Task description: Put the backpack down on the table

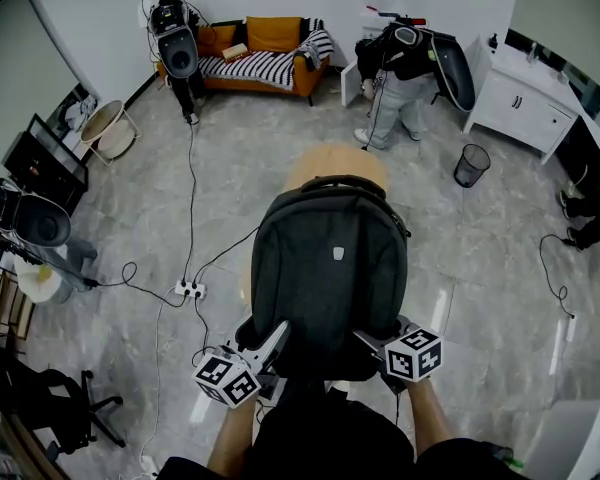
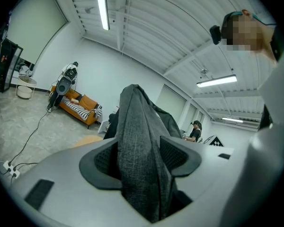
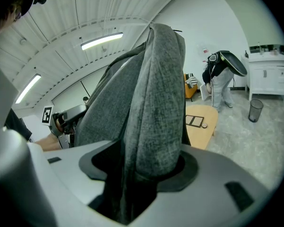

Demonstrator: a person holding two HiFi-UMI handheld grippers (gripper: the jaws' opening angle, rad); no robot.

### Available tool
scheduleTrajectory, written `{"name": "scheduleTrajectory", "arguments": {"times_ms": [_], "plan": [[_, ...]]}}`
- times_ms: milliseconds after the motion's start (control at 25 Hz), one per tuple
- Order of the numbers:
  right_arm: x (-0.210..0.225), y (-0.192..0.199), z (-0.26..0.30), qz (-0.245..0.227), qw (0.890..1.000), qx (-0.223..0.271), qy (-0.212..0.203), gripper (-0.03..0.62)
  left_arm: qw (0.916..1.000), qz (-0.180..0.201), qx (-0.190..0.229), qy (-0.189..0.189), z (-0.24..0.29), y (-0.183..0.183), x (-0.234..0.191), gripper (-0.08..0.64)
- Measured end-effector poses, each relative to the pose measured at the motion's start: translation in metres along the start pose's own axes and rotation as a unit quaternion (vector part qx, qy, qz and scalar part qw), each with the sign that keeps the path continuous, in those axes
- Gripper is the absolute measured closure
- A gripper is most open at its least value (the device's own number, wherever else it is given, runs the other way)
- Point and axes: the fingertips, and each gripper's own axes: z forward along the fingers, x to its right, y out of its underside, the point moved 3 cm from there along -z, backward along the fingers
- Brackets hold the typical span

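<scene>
Big open room with a grey marble floor [image 1: 480,268], and there's a fair bit around the edges. An orange sofa [image 1: 270,53] with a striped throw sits against the far wall, and a white cabinet [image 1: 520,103] is off to the right. A person [image 1: 405,78] bends over near that cabinet. There's also a dark waste bin [image 1: 471,165] on the floor and a white power strip [image 1: 189,289] with cables trailing off to the left. The light wood table [image 1: 310,166] is straight ahead, but the dark grey backpack [image 1: 330,268] is held up right in front of it and covers most of the top in the head view, so only the far rim peeks out. I can't tell if the bag's bottom touches the table. Nothing sits between the bag and the table that I can see. The left gripper [image 1: 273,340] has its jaws clamped on a thick fold of the grey fabric at the bag's lower left. The right gripper [image 1: 370,340] has its jaws fairly wide but pinched on a fat bunch of the same fabric at the lower right.
</scene>
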Motion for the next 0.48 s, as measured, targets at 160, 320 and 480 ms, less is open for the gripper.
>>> {"name": "scheduleTrajectory", "arguments": {"times_ms": [160,320,480], "plan": [[0.009,-0.013,0.016,0.000,1.000,-0.006,0.002,0.357,1.0000,-0.006,0.001,0.000,0.013,-0.006,-0.018,0.298],[0.017,-0.030,0.035,0.001,1.000,-0.010,0.007,0.357,0.9999,-0.011,0.000,0.002,0.028,-0.016,-0.038,0.298],[0.026,-0.044,0.055,0.005,1.000,-0.016,0.012,0.357,0.9998,-0.017,-0.003,0.006,0.045,-0.025,-0.060,0.299]]}}
